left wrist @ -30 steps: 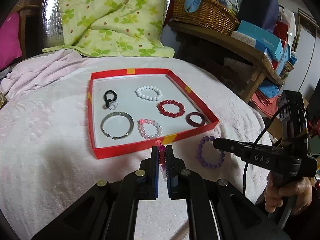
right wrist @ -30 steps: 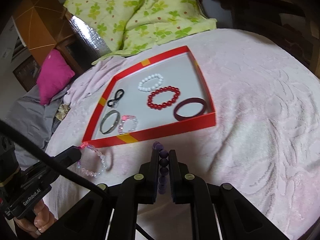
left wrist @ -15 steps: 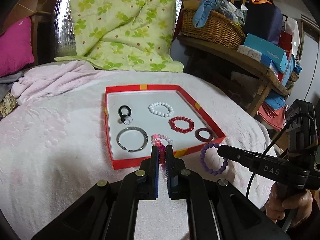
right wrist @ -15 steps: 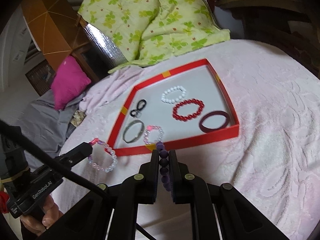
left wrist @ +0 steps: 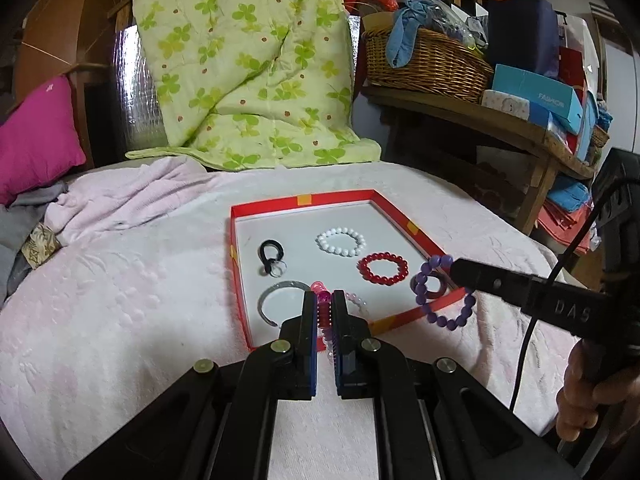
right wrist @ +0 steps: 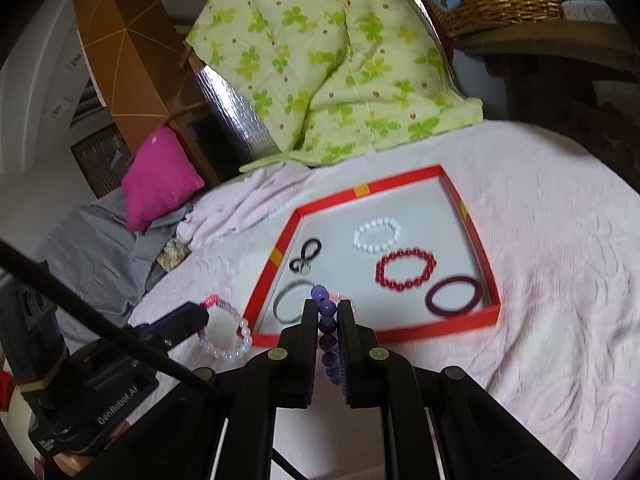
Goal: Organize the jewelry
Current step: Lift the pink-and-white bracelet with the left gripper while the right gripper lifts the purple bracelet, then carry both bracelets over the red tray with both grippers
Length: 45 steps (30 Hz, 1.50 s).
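A red-rimmed tray (left wrist: 404,222) (right wrist: 476,236) lies on the pink bedspread. In it are a white bead bracelet (left wrist: 341,241), a red bead bracelet (left wrist: 383,267), a dark maroon bangle (right wrist: 453,295), a silver ring (left wrist: 276,300), a black clasp (left wrist: 272,254) and a pink bead bracelet (left wrist: 358,300). My left gripper (left wrist: 325,308) is shut on a pink and white bead bracelet (right wrist: 230,332), held above the tray's near edge. My right gripper (right wrist: 329,312) is shut on a purple bead bracelet (left wrist: 444,296), held above the tray's near right corner.
A green floral quilt (left wrist: 240,64) hangs behind the bed. A magenta pillow (left wrist: 34,136) lies at the left. A wooden shelf (left wrist: 480,120) with a wicker basket (left wrist: 424,64) and boxes stands at the right.
Both grippers have risen and tilted up, each still holding its bracelet. The tray now looks farther off. The purple bracelet has moved over the tray's near right corner.
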### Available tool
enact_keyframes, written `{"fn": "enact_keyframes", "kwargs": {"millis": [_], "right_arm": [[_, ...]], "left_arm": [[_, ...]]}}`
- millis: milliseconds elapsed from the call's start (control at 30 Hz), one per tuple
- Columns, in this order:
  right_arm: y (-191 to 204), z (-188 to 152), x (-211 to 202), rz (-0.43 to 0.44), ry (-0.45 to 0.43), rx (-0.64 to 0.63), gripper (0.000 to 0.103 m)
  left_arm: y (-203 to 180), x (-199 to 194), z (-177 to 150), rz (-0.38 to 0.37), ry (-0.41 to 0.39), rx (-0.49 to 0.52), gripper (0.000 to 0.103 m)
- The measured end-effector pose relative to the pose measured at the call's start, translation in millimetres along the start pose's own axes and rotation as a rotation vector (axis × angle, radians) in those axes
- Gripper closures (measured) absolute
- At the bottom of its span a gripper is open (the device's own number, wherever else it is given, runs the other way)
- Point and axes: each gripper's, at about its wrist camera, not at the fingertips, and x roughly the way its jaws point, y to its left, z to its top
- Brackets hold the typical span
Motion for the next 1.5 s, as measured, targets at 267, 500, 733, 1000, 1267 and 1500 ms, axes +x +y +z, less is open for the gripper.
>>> {"fn": "enact_keyframes", "kwargs": {"millis": [267,500,733,1000,1267,1500], "right_arm": [[-2.1,20.3,5.9,0.017,-0.050,-0.028,0.092],[-10.0,37.0,25.4,0.034,-0.068,-0.033,0.092],[-25.4,44.8,25.1,0.059,-0.073,0.021,0.092],[-38.6,49.8,14.5,0.063,-0.090,0.055,0.092],[-51.0,48.6,18.2,0.071,-0.065,0.107,0.092],[-52.5,44.0,30.3,0.076,-0.024,0.139,0.092]], "left_arm": [[-5.0,5.0,10.1,0.031,-0.016,0.020,0.096],[-4.7,12.7,22.7,0.060,-0.024,0.014,0.096],[-1.9,28.4,38.1,0.060,-0.010,0.003,0.096],[-1.8,51.7,71.7,0.051,-0.020,0.012,0.096],[-4.3,84.0,79.9,-0.012,-0.003,-0.015,0.096],[-1.0,117.6,73.3,-0.048,0.071,-0.016,0.096]]}}
